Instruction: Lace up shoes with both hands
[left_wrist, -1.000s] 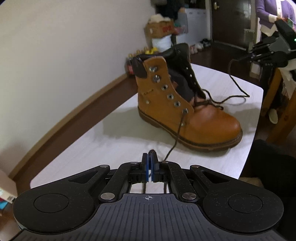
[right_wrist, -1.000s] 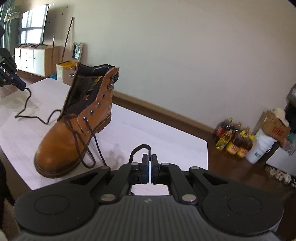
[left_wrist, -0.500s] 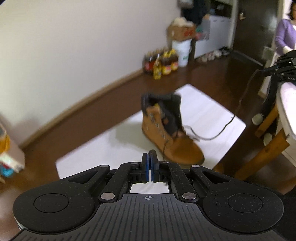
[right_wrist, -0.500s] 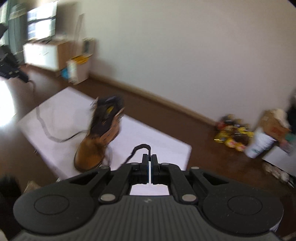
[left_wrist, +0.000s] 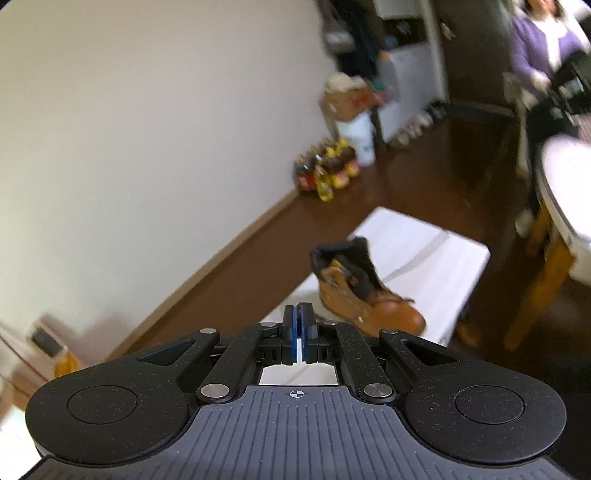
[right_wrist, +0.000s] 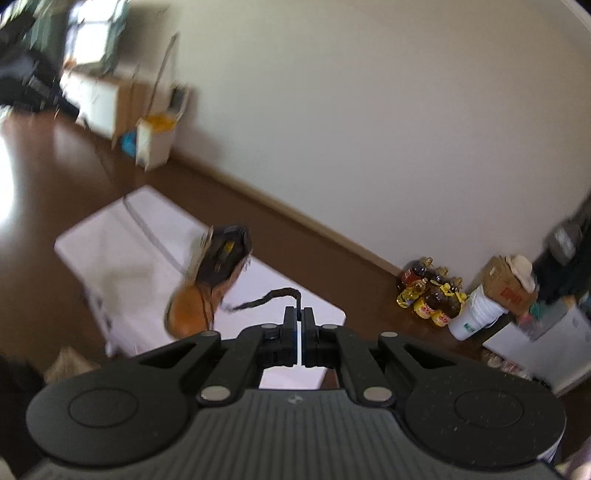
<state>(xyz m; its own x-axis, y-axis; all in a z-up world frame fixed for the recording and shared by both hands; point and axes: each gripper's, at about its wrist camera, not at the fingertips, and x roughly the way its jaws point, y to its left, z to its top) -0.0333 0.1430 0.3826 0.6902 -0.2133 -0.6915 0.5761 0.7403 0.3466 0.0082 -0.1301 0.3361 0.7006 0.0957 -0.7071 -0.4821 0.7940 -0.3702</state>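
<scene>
Both cameras sit much higher and further back than 1 s ago: the boot was large and close then, now it is small, low-centre in both views, with more floor and wall in frame. Heavy motion blur, more than 0.5 s ago.

Left gripper (left_wrist: 299, 309): fingers pressed together, blue pads touching. The lace end ran up to it a second ago; now too blurred to tell whether anything is pinched.

Right gripper (right_wrist: 299, 314): fingers closed with a thin slit between them, clamped on the dark lace (right_wrist: 271, 296), which arcs up from the tips and trails left toward the boot (right_wrist: 207, 284). Same grip as in the earlier frames.

Brown boot (left_wrist: 360, 291) stands on the white low table (left_wrist: 436, 258), toe toward lower right in the left view, toward the bottom of the frame in the right view. Collar is open, tongue dark.

Table edges: in the left view the right edge drops to the floor just right of the toe, with bare tabletop above and right of the boot. In the right view bare top lies left and right of the boot.

Room: dark wood floor, plain light wall, oil bottles (right_wrist: 430, 291) and a white bucket (right_wrist: 474, 312) by the wall, a person in purple (left_wrist: 535, 48) at upper right of the left view.
</scene>
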